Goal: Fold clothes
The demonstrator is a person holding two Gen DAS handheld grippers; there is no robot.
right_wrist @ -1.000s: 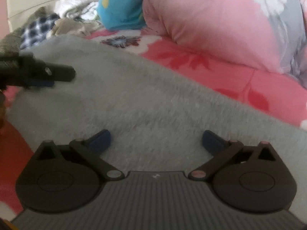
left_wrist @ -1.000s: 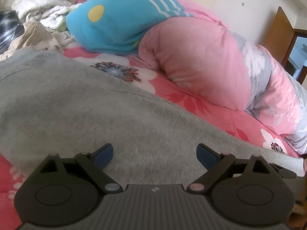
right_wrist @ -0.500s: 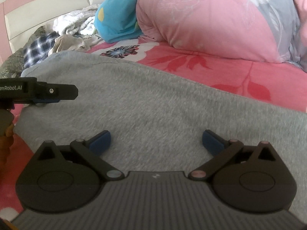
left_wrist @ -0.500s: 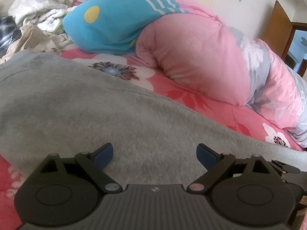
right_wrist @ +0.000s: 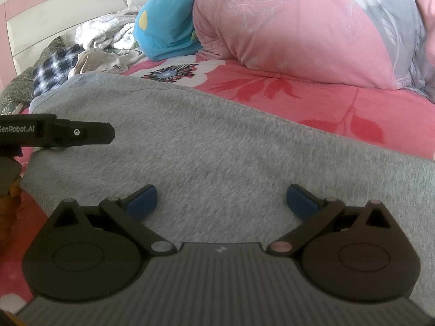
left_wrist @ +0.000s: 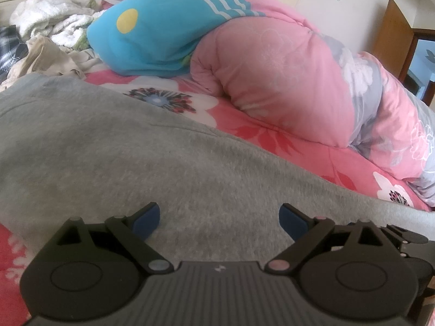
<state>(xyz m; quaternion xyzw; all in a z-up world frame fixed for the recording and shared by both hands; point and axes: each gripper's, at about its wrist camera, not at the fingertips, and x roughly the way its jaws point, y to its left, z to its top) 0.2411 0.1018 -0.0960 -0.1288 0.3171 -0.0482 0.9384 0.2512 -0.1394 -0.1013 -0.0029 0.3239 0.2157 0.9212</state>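
Both claws sit slightly nearer the grey garment (left_wrist: 141,163) than a second ago, the blur gone from the right view; left claw (left_wrist: 219,217) hovers over the cloth, blue pads (left_wrist: 146,218) spread wide, pinching nothing; the garment lies flat across the red floral bed (left_wrist: 285,141); behind it, a pile of clothes (right_wrist: 89,51), then a blue pillow (left_wrist: 152,38), then a rolled pink quilt (left_wrist: 285,81); right claw (right_wrist: 221,199) also gapes empty above the grey fabric, the left claw's black body visible at its left.
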